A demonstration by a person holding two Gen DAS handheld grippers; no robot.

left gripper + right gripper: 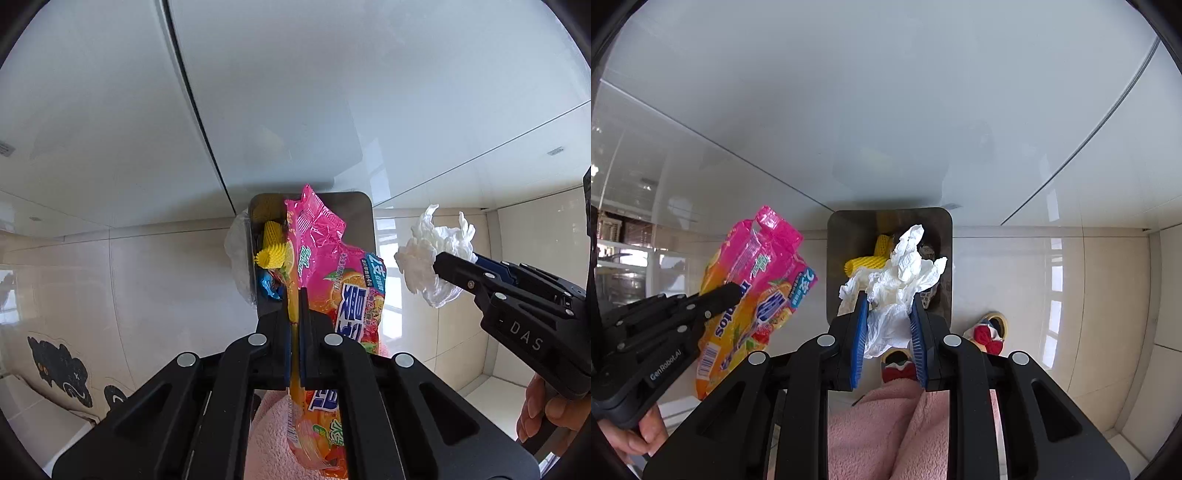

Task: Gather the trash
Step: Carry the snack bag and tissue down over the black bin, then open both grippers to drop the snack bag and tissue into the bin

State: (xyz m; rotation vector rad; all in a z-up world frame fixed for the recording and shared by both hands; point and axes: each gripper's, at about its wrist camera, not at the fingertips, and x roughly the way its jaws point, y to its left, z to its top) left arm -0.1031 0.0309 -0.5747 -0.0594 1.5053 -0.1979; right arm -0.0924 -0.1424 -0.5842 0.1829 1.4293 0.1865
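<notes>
Nearest, lower centre: your left gripper pinches the wrapper, light, slick, crinkly; hold it mid-body. Its long axis runs up-frame, pink end toward the bin. Centre of the right view: your right gripper squeezes the tissue, soft and weightless, over the bin.
</notes>
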